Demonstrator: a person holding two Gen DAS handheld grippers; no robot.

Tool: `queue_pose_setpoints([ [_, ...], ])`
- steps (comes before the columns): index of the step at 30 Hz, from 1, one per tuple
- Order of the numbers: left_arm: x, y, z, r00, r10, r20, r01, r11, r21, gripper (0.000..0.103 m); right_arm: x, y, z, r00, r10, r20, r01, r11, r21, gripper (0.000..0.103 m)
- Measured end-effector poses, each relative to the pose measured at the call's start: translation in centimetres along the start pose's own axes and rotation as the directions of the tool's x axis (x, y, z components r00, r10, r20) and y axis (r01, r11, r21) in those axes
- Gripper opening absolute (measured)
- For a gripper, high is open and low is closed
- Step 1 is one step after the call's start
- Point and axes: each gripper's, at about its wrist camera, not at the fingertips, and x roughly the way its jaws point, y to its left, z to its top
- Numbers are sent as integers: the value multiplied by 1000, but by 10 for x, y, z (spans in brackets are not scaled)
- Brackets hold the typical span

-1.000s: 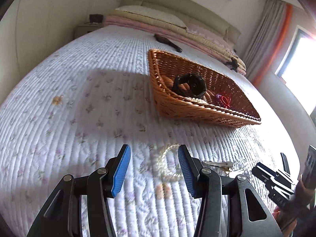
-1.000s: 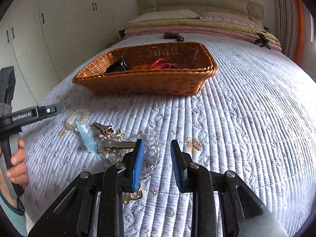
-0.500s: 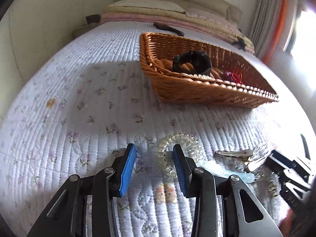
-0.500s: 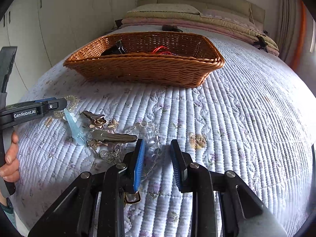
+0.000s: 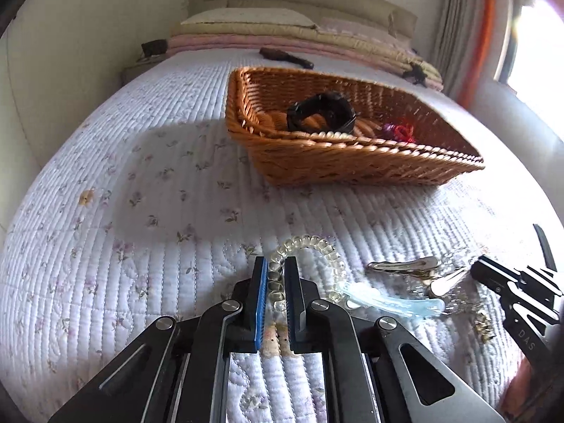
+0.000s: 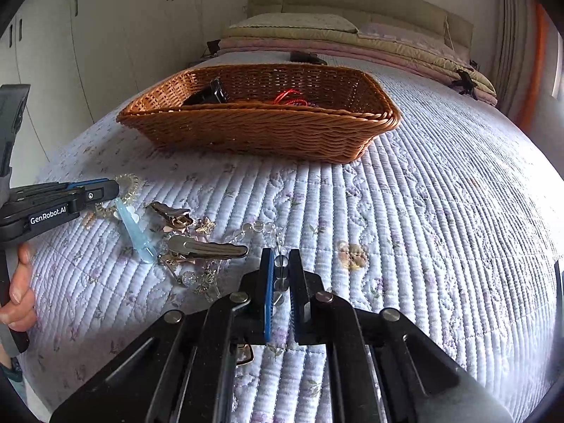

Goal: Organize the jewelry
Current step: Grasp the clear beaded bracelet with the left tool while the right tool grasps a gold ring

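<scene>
In the left wrist view, the left gripper pinched one side of the clear beaded bracelet lying on the quilt, short of the wicker basket. In the right wrist view, the right gripper clamped a crystal bead strand beside the silver hair clip.

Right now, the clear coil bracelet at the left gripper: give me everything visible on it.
The clear coil bracelet is a translucent, yellowish spiral loop, plastic by its look, lying flat on the quilt in front of the wicker basket. The left gripper is closed on its near-left arc; the rest curves free. Its right end meets the pale blue clip.
</scene>
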Motion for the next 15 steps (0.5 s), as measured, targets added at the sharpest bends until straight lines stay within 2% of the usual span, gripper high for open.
queue_pose_setpoints([
  [4,-15,-1,-1,998,-22,51,22,1000,10,9,-14,-2,0,999,9,50,-9,1000,-3,9],
  [11,-21,-3,-1,996,-21,82,21,1000,7,9,-26,1,2,996,0,88,1,1000,-6,9],
  [15,-30,1,0,993,-60,105,60,998,3,9,-37,0,6,993,16,119,-17,1000,4,9],
])
